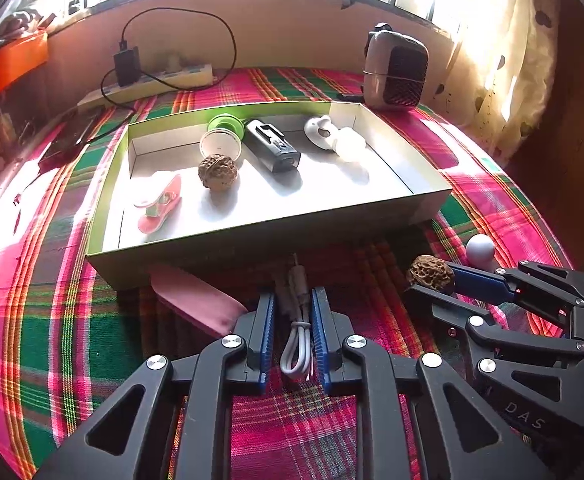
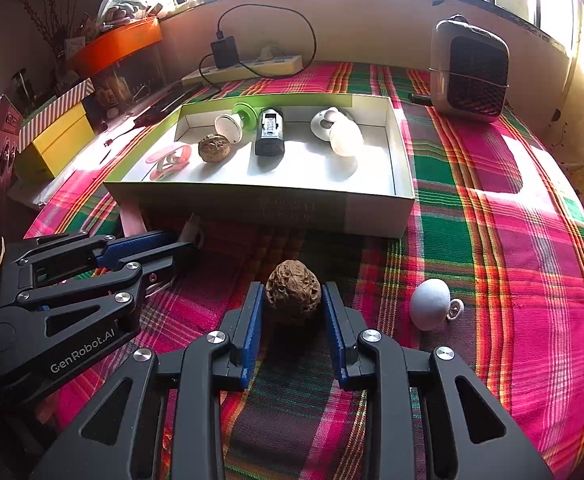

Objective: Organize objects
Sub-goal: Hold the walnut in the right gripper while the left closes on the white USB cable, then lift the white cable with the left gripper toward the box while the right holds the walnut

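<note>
Setting: a table under a pink, green and orange plaid cloth [image 2: 492, 216], sunlit from a window along the top of both views.
Left gripper [image 1: 292, 308]: bottom centre of the left wrist view, its blue pads closed on a coiled white cable [image 1: 296, 344] that lies on the cloth just in front of the box.
Right gripper [image 2: 294, 304]: bottom centre of the right wrist view, its blue pads clamped on the sides of a brown wrinkled walnut [image 2: 294, 298] in front of the box.
Box [image 2: 267, 204]: open, shallow, green-edged, centre of both views.
Inside the box: from left to right, a pink clip [image 2: 169, 160], a second walnut [image 2: 213, 148], a white and green spool [image 2: 235, 120], a black device [image 2: 269, 136], and two white rounded items [image 2: 340, 130] touching each other.
On the cloth: a small white ball with a ring [image 2: 430, 308], lower right of the right wrist view, near the held walnut; a pink flat object [image 1: 199, 300] beside the left gripper, touching the box front.
Background: a small heater [image 2: 470, 68], upper right; a power strip with a black adapter [image 2: 243, 66], upper centre by the wall.
</note>
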Demonstrator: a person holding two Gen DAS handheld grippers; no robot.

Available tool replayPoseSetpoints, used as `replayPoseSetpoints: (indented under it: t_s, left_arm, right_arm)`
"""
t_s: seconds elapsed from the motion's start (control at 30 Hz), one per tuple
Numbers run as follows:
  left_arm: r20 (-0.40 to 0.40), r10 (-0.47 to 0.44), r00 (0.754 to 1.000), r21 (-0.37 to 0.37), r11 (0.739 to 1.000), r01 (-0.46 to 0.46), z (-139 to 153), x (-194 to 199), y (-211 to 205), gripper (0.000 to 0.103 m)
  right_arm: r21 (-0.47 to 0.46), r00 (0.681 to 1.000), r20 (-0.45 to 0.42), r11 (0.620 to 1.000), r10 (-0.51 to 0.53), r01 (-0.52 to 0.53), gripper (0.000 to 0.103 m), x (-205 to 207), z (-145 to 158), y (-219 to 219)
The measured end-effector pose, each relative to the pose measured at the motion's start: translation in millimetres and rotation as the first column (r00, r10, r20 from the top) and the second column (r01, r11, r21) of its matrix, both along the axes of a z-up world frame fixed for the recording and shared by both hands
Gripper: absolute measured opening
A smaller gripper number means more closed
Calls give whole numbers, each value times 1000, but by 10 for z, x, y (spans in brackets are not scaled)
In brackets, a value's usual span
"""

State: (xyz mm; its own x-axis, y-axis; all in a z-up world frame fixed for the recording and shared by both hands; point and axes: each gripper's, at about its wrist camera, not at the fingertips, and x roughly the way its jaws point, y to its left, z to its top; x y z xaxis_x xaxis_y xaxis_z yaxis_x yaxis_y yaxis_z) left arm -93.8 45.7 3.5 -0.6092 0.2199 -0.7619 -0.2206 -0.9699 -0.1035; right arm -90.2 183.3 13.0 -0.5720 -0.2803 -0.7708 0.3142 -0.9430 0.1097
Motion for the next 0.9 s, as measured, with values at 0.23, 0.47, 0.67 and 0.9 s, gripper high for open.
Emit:
replayPoseSetpoints:
  t_s: [0.23, 0.47, 0.67, 0.9]
  left_arm:
    - [0, 0, 1000, 2, 1000, 0, 0, 0, -4, 16]
    - [0, 0, 1000, 2, 1000, 0, 4, -2, -11, 16]
    - [4, -5, 1000, 27, 1000, 5, 8, 28, 1, 16]
    - [-8, -16, 1000, 52, 998, 16, 56, 66, -6, 16]
  right_arm:
    - [3, 1000, -1, 1000, 0, 0, 30, 1, -3, 5]
    - [4, 1000, -1, 1000, 0, 0, 30, 6, -2, -7]
    - [8, 1000, -3, 1000, -7, 7, 30, -7, -6, 8]
    - [12, 1000, -12, 1000, -10, 10, 30, 12, 25, -3]
